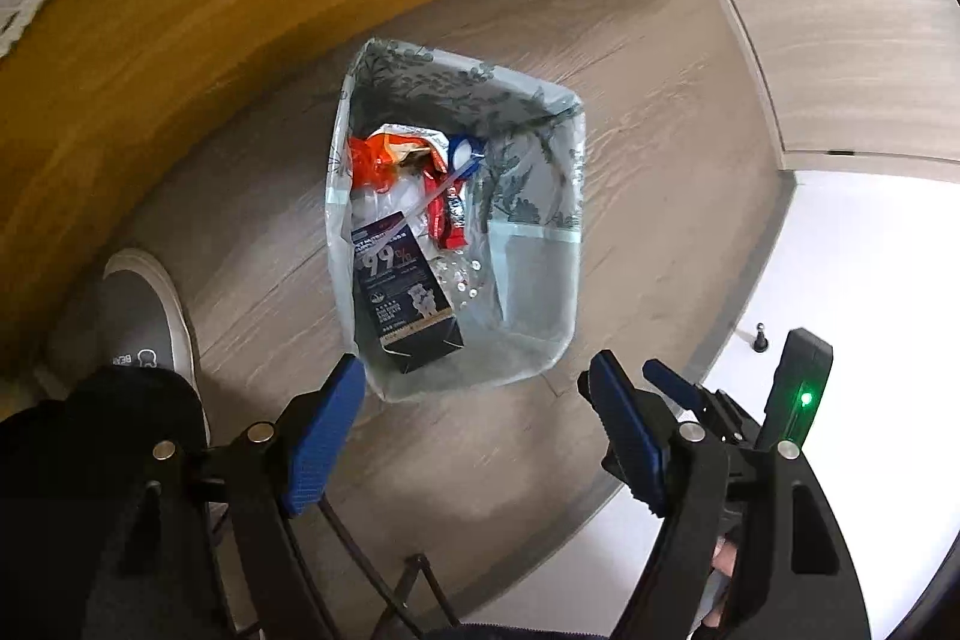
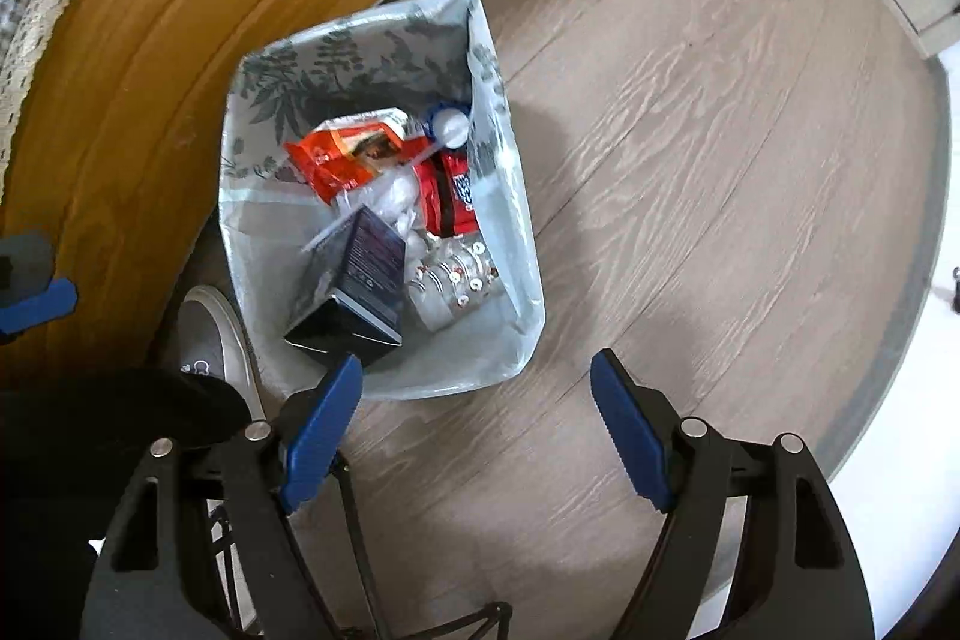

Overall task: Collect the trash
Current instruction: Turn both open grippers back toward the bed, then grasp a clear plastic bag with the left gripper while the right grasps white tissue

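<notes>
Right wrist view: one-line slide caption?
Open right hand-held gripper above lined trash bin holding dark box, orange wrapper and bottle.

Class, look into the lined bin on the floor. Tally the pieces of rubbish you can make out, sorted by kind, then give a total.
Dark blue carton: 1
Orange snack bag: 1
Red wrapper: 1
Crushed clear plastic bottle: 1
Blue-rimmed white lid: 1
Total: 5 distinct; other white bits are unclear.
</notes>
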### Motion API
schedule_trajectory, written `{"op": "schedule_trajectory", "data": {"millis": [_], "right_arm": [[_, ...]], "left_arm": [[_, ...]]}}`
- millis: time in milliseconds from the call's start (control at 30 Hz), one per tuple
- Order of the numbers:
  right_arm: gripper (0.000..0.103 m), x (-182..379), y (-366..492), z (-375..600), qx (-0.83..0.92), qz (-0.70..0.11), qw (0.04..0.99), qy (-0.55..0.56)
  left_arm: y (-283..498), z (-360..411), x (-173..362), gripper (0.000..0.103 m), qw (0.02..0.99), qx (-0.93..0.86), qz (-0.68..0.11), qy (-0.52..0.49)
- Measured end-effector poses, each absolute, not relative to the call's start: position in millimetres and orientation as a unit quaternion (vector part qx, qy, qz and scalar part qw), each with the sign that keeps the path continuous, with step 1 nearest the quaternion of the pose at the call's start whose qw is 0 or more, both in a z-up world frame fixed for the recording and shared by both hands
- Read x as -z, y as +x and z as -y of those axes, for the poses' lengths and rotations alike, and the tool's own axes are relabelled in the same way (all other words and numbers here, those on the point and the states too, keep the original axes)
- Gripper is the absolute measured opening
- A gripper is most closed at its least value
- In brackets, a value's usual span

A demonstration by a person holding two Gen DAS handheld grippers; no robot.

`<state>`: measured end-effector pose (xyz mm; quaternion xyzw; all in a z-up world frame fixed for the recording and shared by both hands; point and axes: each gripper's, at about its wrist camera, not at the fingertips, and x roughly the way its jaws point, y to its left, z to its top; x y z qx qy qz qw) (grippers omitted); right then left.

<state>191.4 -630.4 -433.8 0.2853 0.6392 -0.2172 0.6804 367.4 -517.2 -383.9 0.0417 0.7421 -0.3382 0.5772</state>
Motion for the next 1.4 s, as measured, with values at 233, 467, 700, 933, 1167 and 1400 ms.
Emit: {"op": "schedule_trajectory", "data": {"millis": [233, 467, 700, 933, 1167, 1400], "right_arm": [[0.075, 394, 196, 625, 0.244, -0.624, 0.694, 0.262], [0.075, 326, 224, 613, 0.261, -0.586, 0.735, 0.22], [0.075, 237, 297, 558, 0.238, -0.513, 0.818, 0.109], [0.075, 185, 370, 492, 0.156, -0.456, 0.873, 0.073], [0.075, 175, 456, 433, 0.081, -0.436, 0.894, 0.063], [0.075, 153, 549, 375, 0.016, -0.407, 0.913, 0.024]], "left_arm": [[367, 499, 334, 0.074, 0.606, 0.381, -0.698, 0.03], [397, 459, 259, 0.074, 0.663, 0.399, -0.634, 0.004], [448, 376, 187, 0.074, 0.739, 0.375, -0.558, -0.034], [505, 286, 161, 0.074, 0.796, 0.307, -0.517, -0.075], [551, 204, 155, 0.074, 0.838, 0.266, -0.465, -0.106], [621, 168, 169, 0.073, 0.869, 0.248, -0.421, -0.079]]}}
